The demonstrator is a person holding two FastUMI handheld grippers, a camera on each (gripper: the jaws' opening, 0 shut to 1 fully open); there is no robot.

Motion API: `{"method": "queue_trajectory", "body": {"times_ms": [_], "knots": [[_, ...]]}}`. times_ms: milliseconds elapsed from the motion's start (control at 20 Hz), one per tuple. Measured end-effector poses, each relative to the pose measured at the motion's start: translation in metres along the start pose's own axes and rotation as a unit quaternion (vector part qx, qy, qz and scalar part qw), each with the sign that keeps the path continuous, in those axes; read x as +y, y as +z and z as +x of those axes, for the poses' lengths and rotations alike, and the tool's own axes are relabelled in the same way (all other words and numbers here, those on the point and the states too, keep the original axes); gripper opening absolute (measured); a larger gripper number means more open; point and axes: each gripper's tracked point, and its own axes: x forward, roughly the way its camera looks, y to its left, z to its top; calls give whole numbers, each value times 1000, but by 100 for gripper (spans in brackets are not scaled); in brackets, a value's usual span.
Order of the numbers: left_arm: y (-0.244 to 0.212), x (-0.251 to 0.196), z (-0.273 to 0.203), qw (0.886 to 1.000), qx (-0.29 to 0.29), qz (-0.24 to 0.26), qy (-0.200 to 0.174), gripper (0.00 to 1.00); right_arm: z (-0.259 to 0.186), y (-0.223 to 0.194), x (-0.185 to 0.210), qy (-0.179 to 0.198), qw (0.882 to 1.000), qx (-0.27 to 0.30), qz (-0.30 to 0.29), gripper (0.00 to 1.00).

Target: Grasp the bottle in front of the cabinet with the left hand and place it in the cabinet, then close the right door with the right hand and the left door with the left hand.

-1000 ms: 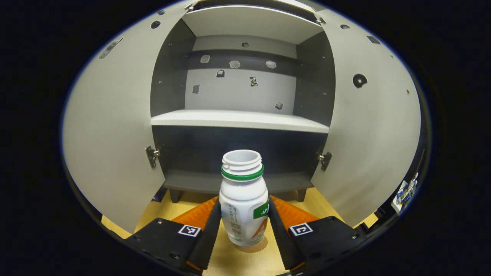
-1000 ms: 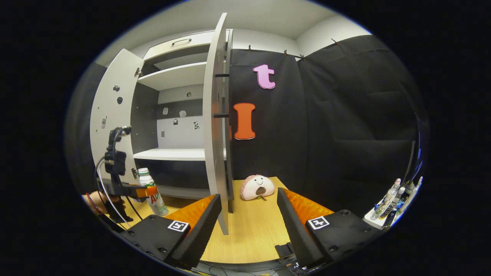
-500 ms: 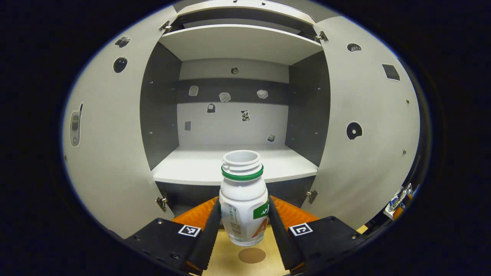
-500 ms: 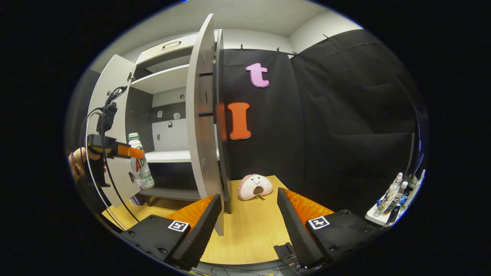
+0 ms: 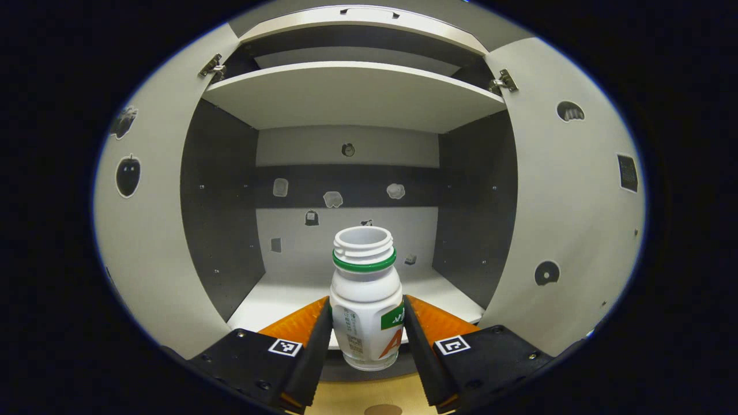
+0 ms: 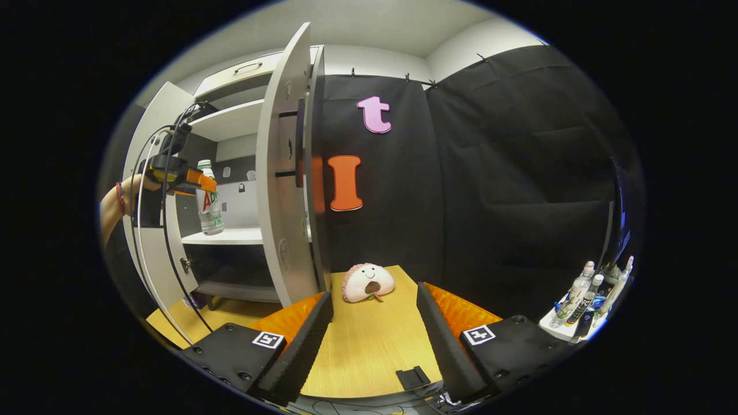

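Left door (image 5: 155,253): wide open, clear of the path.
Left claw (image 5: 367,331): closed on the capless bottle (image 5: 366,305), held upright just before the middle shelf (image 5: 277,300); may clip the shelf edge if low, or tip if released early.
Right door (image 6: 282,190): open, untouched.
Right claw (image 6: 375,340): wide open, empty, over the table (image 6: 369,340).

bottle (image 5: 366,300) sides behind tongs, far bottles (image 6: 582,294) too small
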Motion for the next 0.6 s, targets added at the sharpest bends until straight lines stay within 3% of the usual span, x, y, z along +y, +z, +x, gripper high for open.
{"method": "queue_trajectory", "body": {"times_ms": [300, 600], "knots": [[4, 18, 47, 999, 12, 42, 27, 70, 3, 3, -17, -24, 1000, -1, 2, 96], [-24, 27, 78, 998, 51, 18, 26, 70, 6, -1, -29, -45, 999, 5, 2, 96]]}}
